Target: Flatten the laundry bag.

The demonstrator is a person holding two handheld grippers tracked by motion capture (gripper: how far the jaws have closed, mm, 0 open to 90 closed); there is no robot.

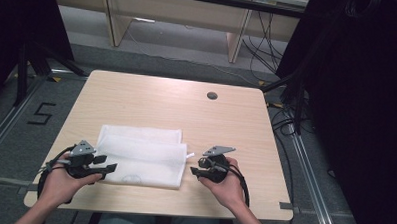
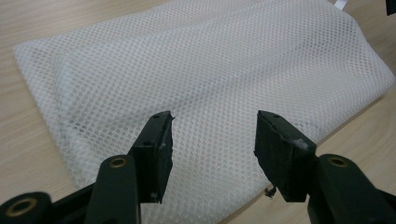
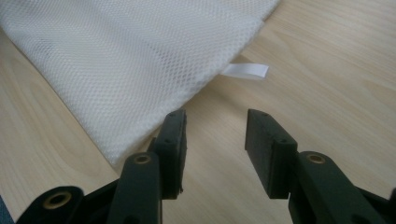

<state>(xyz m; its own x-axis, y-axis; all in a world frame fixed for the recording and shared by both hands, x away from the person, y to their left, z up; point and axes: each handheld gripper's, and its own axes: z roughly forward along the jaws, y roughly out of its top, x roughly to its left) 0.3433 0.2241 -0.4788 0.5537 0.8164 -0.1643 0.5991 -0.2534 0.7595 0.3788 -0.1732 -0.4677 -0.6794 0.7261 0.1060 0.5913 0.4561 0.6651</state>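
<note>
So, there's a white mesh bag (image 1: 142, 155) lying flat in the lower middle of the high view, on the near half of a light wooden table (image 1: 226, 123), folded over so a second layer peeks out along its upper edge. The left gripper (image 1: 107, 165) sits at the bag's left edge, lower left of that frame, jaws spread wide with nothing pinched; in the left gripper view the mesh (image 2: 205, 70) spreads right behind the open jaws, which hover over its near corner. The right gripper (image 1: 194, 171) is just off the bag's right edge, also released, and its own view shows bare wood between the jaws with the bag's corner (image 3: 116, 70) in the upper left. A small white ribbon tab (image 3: 246, 71) sticks out of the bag's seam there, blank as far as I can see. Only readable writing: a black "5" (image 1: 41, 113) marked on the floor, left side of the high view. There's also a round dark grommet hole (image 1: 212, 96) toward the table's far edge.
</note>
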